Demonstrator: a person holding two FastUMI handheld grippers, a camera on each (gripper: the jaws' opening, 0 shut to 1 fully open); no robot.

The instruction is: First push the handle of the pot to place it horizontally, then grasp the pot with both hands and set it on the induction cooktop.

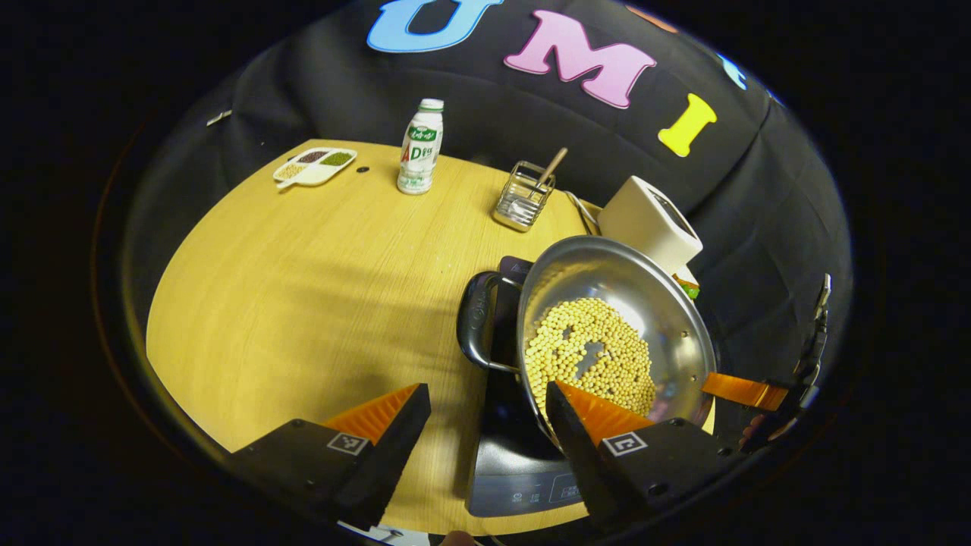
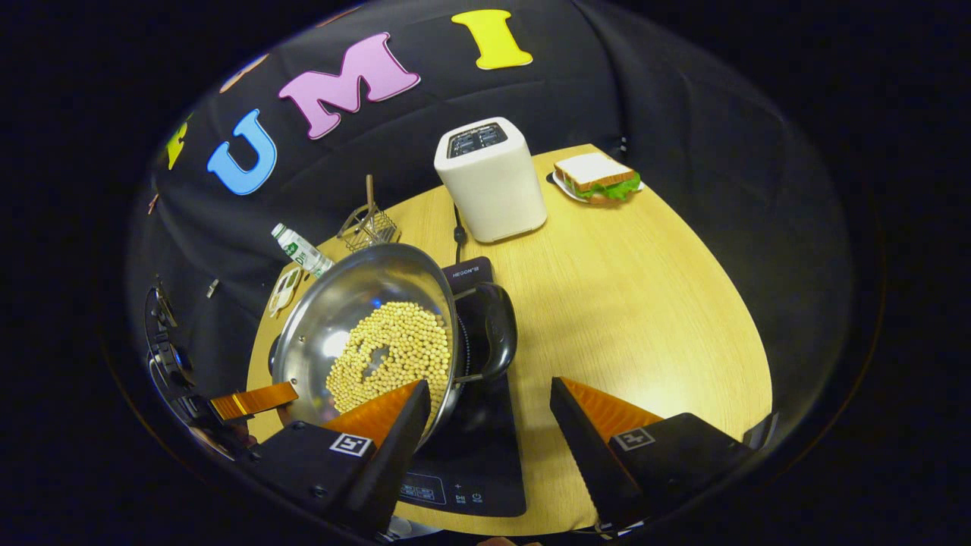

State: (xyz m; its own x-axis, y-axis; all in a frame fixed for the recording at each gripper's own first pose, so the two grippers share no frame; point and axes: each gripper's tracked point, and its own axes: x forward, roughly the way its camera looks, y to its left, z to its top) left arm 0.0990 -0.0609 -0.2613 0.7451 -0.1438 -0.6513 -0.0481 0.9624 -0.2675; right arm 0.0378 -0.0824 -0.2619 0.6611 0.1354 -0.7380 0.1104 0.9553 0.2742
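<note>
A steel pot (image 1: 614,303) holding pale beans sits on the dark induction cooktop (image 1: 516,470) near the table's front edge. In the left gripper view its black loop handle (image 1: 474,322) lies just ahead of my open left gripper (image 1: 487,390), whose right finger overlaps the pot's rim. In the right gripper view the pot (image 2: 364,303) is at the left, on the cooktop (image 2: 470,462). Its other loop handle (image 2: 497,330) lies just beyond my open right gripper (image 2: 489,385). Nothing is between either pair of fingers. Each view shows the other gripper (image 1: 747,390) (image 2: 250,400) across the pot.
On the wooden table stand a white toaster (image 2: 491,178), a sandwich on a plate (image 2: 595,176), a wire basket with a stick (image 1: 523,196), a white bottle (image 1: 419,148) and a divided tray (image 1: 315,165). Bare tabletop lies left of the cooktop (image 1: 303,303).
</note>
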